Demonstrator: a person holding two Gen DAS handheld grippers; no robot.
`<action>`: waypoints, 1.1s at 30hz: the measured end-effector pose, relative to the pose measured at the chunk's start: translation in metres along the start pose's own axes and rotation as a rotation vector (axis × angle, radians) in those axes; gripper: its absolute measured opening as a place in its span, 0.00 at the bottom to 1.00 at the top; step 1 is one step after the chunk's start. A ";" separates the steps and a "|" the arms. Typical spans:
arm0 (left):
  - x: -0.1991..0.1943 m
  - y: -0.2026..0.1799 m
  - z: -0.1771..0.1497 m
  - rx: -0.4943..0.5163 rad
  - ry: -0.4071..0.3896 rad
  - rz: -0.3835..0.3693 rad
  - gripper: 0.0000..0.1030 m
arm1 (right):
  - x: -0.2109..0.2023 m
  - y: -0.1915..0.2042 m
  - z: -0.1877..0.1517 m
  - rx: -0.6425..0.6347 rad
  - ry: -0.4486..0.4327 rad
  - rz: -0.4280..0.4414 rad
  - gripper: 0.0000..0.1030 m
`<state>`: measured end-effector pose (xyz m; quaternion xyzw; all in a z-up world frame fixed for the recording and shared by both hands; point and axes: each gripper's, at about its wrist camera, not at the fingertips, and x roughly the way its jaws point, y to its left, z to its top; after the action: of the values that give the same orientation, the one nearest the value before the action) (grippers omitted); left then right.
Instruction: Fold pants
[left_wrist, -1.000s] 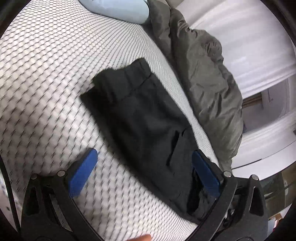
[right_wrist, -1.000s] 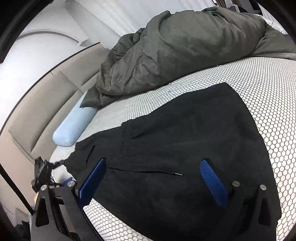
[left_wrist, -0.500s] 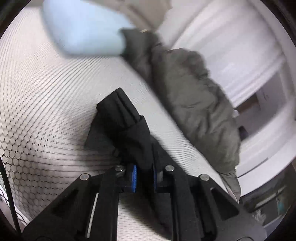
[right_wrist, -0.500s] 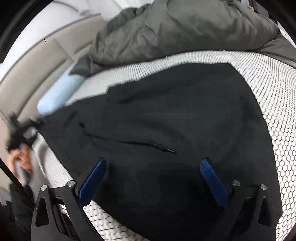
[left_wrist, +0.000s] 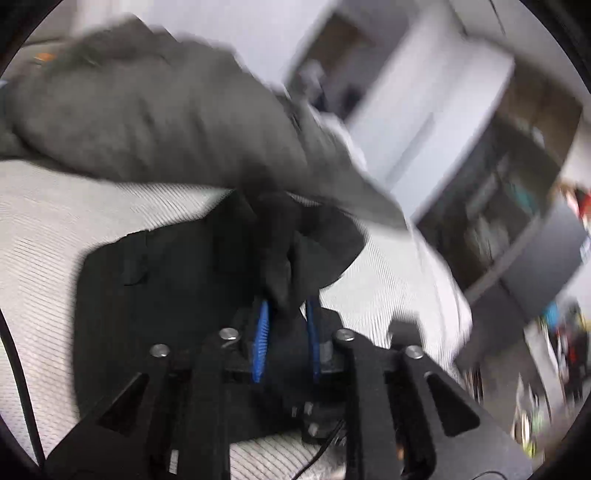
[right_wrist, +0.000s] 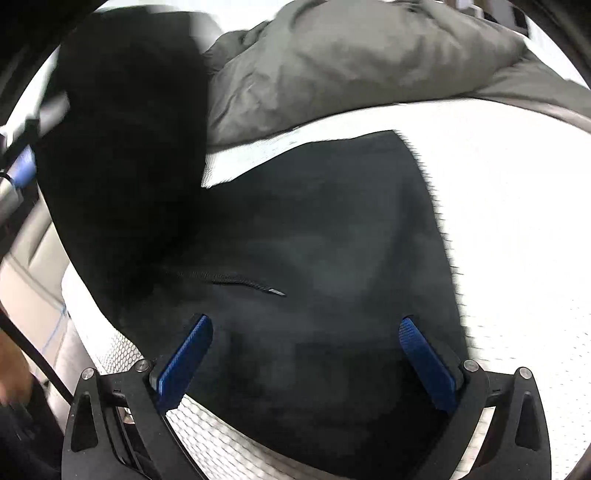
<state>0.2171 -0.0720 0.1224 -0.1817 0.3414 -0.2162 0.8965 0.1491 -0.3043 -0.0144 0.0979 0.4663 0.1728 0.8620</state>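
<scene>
The black pants lie on the white mesh mattress. A bunched end of the cloth stands up between the blue pads of my left gripper, which grips it while its jaws are opening slightly. In the right wrist view the pants spread flat with a zip showing, and the raised part hangs as a dark blurred fold at the upper left. My right gripper hovers open just above the near part of the pants, nothing between its pads.
A crumpled grey duvet lies along the far side of the mattress, close behind the pants. Dark shelves stand beyond the bed's end. A beige headboard and a person's hand show at the left.
My left gripper shut on the end of the pants, then lifted it and swung it across, rolling as it went. The right gripper stayed open and came a little closer to the cloth.
</scene>
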 end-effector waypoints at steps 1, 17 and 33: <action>0.011 -0.001 -0.005 0.002 0.032 -0.015 0.31 | -0.005 -0.007 -0.001 0.015 -0.007 -0.001 1.00; -0.016 0.151 -0.054 -0.149 -0.022 0.255 0.99 | -0.055 -0.052 -0.001 0.161 -0.135 0.152 1.00; 0.000 0.204 -0.085 -0.168 0.099 0.319 0.99 | -0.009 -0.002 0.010 0.084 -0.060 0.160 0.26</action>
<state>0.2118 0.0843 -0.0341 -0.1887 0.4264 -0.0505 0.8832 0.1533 -0.3098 -0.0023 0.1761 0.4378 0.2185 0.8541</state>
